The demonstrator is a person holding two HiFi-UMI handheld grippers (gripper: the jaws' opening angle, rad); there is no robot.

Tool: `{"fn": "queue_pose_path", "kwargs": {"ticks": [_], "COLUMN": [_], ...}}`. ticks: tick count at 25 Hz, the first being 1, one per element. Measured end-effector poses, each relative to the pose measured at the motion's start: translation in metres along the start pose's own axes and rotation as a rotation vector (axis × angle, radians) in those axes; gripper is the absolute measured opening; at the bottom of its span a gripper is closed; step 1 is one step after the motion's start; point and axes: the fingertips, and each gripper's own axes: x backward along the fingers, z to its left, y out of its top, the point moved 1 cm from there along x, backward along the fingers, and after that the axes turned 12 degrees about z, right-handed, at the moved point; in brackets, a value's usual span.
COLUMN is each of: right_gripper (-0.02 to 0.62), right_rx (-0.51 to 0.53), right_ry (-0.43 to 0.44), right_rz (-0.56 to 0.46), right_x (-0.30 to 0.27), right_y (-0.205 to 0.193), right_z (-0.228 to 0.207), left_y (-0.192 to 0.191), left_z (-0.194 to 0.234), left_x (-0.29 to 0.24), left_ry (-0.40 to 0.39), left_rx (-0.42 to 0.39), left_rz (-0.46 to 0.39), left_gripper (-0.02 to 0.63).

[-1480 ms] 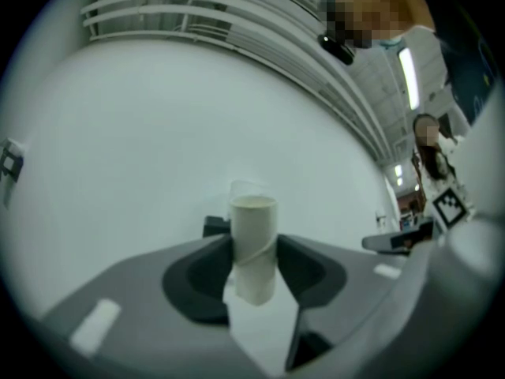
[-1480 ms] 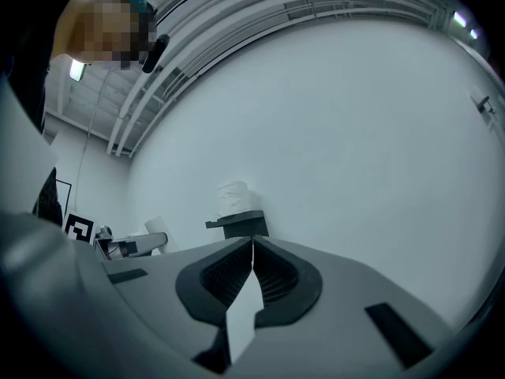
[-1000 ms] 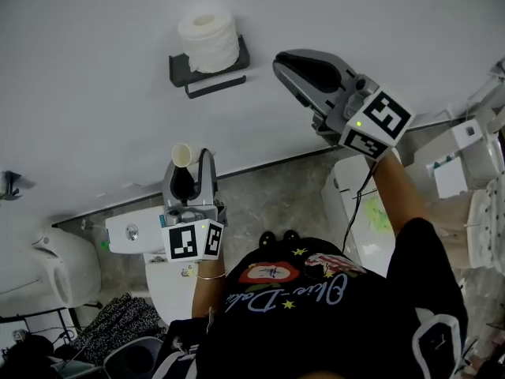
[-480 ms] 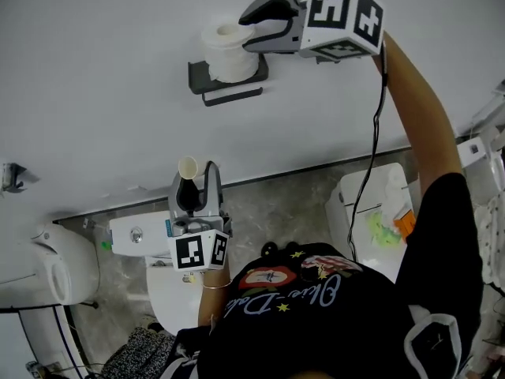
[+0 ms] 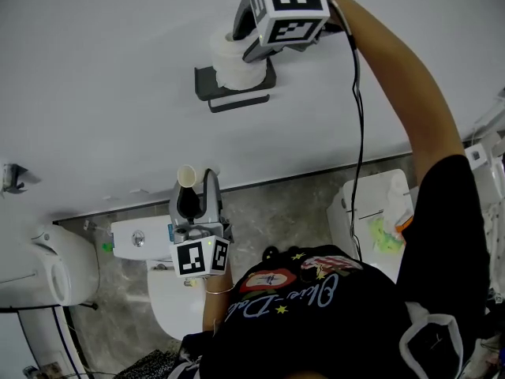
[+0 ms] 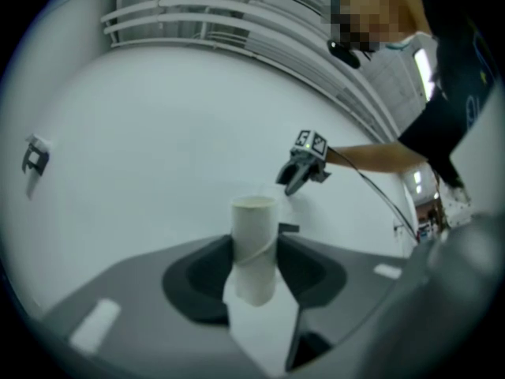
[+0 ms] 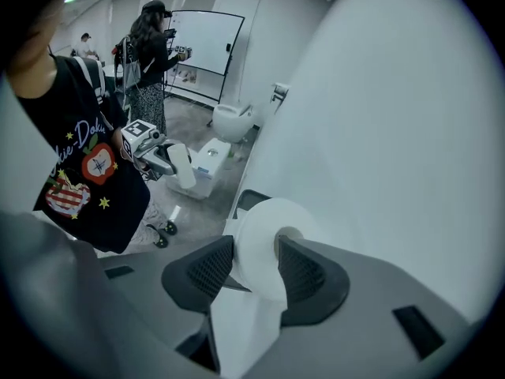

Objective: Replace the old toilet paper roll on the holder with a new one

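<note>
A full white toilet roll (image 5: 227, 60) stands on the dark wall holder (image 5: 237, 95). My right gripper (image 5: 245, 42) is down over it, mostly hidden behind its marker cube. In the right gripper view the roll (image 7: 264, 251) sits between the jaws, one jaw at its outer side and one at the core hole; the jaws have just been opening. Lower down, my left gripper (image 5: 195, 184) is shut on an empty cardboard tube (image 5: 186, 177). In the left gripper view the tube (image 6: 254, 243) stands upright between the pads, with the right gripper (image 6: 293, 181) far off at the wall.
A white toilet (image 5: 170, 290) stands below the left gripper, another (image 5: 47, 267) at the left and a third (image 5: 371, 212) at the right. A small bracket (image 5: 9, 176) sticks out of the wall. Other people (image 7: 150, 61) stand near a whiteboard (image 7: 209, 54).
My right gripper has swung from right of the holder up to the roll, turned downward and opened around it. The left gripper has kept its hold on the tube and barely shifted.
</note>
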Motion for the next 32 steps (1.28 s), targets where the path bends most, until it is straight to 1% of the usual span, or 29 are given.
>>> {"fn": "queue_pose_path", "kwargs": {"ticks": [4,7,9,13,16,18,20,22,25,29,30,32], "right_gripper": [0.167,0.169,0.169,0.172,0.172,0.170,0.170,0.170,0.170,0.170,0.170,0.170], "right_rx": [0.021,0.020,0.005,-0.016,-0.039,-0.060,-0.091,-0.146,-0.268,-0.462,-0.511,-0.602], "right_ry": [0.046,0.070,0.068,0.035,0.008,-0.032,-0.090,-0.151,-0.238,-0.322,-0.338,-0.371], "right_rz": [0.060,0.074,0.056,0.001,-0.064,-0.122,-0.195,-0.295,-0.516,-0.869,-0.940,-1.033], "right_x": [-0.004,-0.010,-0.010,-0.008,-0.005,-0.001,0.005,0.014,0.039,0.073,0.076,0.070], "right_y": [0.002,0.005,0.005,0.003,-0.004,-0.011,-0.018,-0.027,-0.045,-0.081,-0.092,-0.113], "right_z": [0.001,0.002,0.001,0.000,0.001,0.004,0.006,0.007,0.014,0.047,0.060,0.088], "left_y": [-0.001,-0.002,-0.004,-0.007,-0.007,-0.006,-0.005,-0.002,0.003,0.012,0.014,0.015], "left_z": [0.001,0.001,0.001,0.002,0.000,0.000,-0.002,-0.004,-0.011,-0.019,-0.020,-0.023], "left_x": [-0.002,-0.002,-0.002,-0.002,-0.002,-0.003,-0.005,-0.008,-0.013,-0.021,-0.023,-0.027], "left_ry": [0.005,0.006,0.007,0.008,0.000,-0.007,-0.016,-0.027,-0.051,-0.079,-0.083,-0.091], "left_rx": [0.008,0.012,0.013,0.019,0.014,0.007,0.001,-0.006,-0.022,-0.055,-0.062,-0.073], "left_rz": [-0.001,0.001,0.003,0.010,0.013,0.014,0.014,0.012,0.007,0.000,0.000,0.005], "left_gripper": [0.173,0.173,0.173,0.173,0.173,0.173,0.173,0.173,0.173,0.173,0.173,0.173]}}
